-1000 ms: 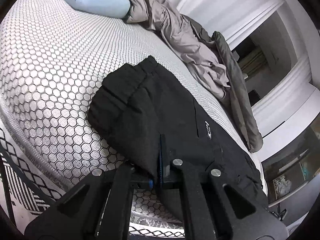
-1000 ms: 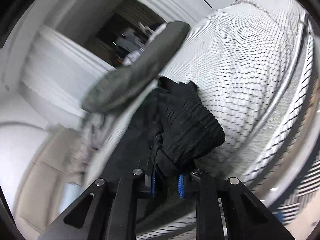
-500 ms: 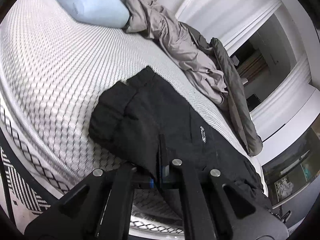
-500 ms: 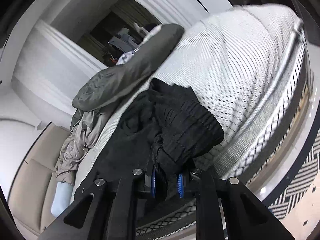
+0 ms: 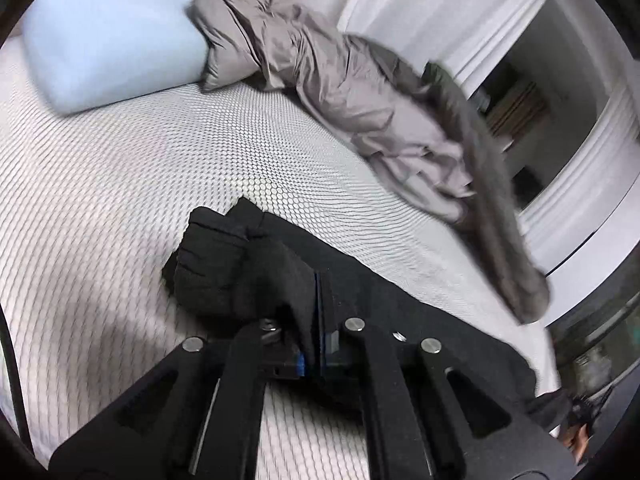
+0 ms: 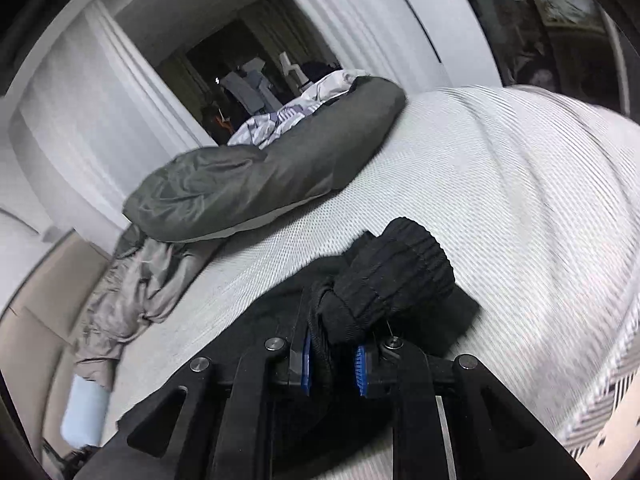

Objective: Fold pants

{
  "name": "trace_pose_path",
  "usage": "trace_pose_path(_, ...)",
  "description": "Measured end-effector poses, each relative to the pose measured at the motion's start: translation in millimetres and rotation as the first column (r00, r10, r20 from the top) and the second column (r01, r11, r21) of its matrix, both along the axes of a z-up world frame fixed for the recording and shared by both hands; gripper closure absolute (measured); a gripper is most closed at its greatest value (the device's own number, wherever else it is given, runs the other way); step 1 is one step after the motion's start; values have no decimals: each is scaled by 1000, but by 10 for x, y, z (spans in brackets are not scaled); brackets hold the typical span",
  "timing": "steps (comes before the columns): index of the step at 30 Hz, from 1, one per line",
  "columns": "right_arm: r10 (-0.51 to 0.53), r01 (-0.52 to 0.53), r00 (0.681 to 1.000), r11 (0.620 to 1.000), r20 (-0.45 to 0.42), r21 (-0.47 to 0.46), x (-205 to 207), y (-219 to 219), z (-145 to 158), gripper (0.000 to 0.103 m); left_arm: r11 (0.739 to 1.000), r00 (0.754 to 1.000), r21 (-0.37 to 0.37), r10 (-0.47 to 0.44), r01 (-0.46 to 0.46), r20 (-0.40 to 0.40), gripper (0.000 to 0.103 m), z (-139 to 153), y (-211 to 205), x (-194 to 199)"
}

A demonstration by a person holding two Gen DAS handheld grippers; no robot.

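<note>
Pinching the black fabric pants (image 5: pixel 224 276) at both ends, left gripper (image 5: pixel 320 312) and right gripper (image 6: pixel 332 344) (jaws clamped tight) could drop slippery cloth mid-fold.

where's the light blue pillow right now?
In the left wrist view the light blue pillow lies at the upper left on the white mattress, against the crumpled grey blanket, well apart from the black pants.
</note>
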State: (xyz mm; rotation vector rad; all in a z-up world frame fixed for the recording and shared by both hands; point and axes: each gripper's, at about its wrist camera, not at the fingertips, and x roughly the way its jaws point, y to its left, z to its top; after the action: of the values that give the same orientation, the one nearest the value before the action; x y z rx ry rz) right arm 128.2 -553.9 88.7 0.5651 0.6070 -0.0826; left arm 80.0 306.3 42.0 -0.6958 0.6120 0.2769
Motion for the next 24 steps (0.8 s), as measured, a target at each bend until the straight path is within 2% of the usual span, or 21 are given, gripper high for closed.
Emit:
trace_pose_path(2,9,-8,999,1000,-32,13,443,31,-50,86,1000,998,5,-30,30,-59,98,-87,78,419)
trace_pose_path(4,18,-17,995,1000,-100,9,987,81,-154,78,999,993,-5,-54,54,-102,95,-208,162,721)
trace_pose_path(5,23,-20,992,999,-123,28,1234,91,-223,74,998,990,-13,-62,61,-124,90,-267,210,849)
trace_pose_path(7,15,-8,985,999,-174,39,1584,96,-337,54,997,980,-36,-80,75,-185,67,-392,303,1080)
trace_pose_path(8,11,-4,981,999,-191,37,1728,99,-398,49,996,975,-51,-78,69,-208,44,-441,342,1132)
trace_pose_path(9,9,-3,978,1000,-206,30,1846,110,-460,44,996,972,-71,-75,61,-221,33,-469,387,1156)
trace_pose_path(10,13,-7,975,1000,-221,27,1928,126,-512,43,995,976,-84,-70,53,-207,33,-452,414,1136)
trace_pose_path(11,16,-10,972,1000,-234,27,1967,147,-547,42,996,979,-81,-62,48,-192,26,-410,418,1092)
trace_pose_path(12,24,-18,969,1000,-244,25,1991,172,-567,39,996,982,-75,-56,43,-179,15,-373,411,1047)
trace_pose_path(13,35,-32,969,999,-244,14,1979,208,-563,34,997,985,-63,-47,37,-167,11,-315,398,977)
trace_pose_path(15,55,-60,973,998,-225,-15,1855,280,-514,31,999,991,-39,-36,31,-125,7,-186,358,786)
trace_pose_path(17,93,-101,980,994,-177,-33,1613,381,-438,22,999,996,-32,-22,20,-90,7,-91,332,593)
trace_pose_path(18,97,-105,982,994,-159,-42,1530,427,-402,12,999,997,-36,-3,0,-75,6,-60,319,488)
trace_pose_path(19,104,-112,985,992,-140,-57,1399,490,-357,6,999,997,-40,21,-24,-70,7,-43,308,382)
trace_pose_path(22,164,-173,981,982,-107,-77,1071,692,-272,5,994,993,-69,78,-84,-90,8,-85,248,140)
trace_pose_path(24,197,-203,976,978,-93,-55,833,764,-243,5,989,994,-125,67,-78,-87,15,-199,174,-16)
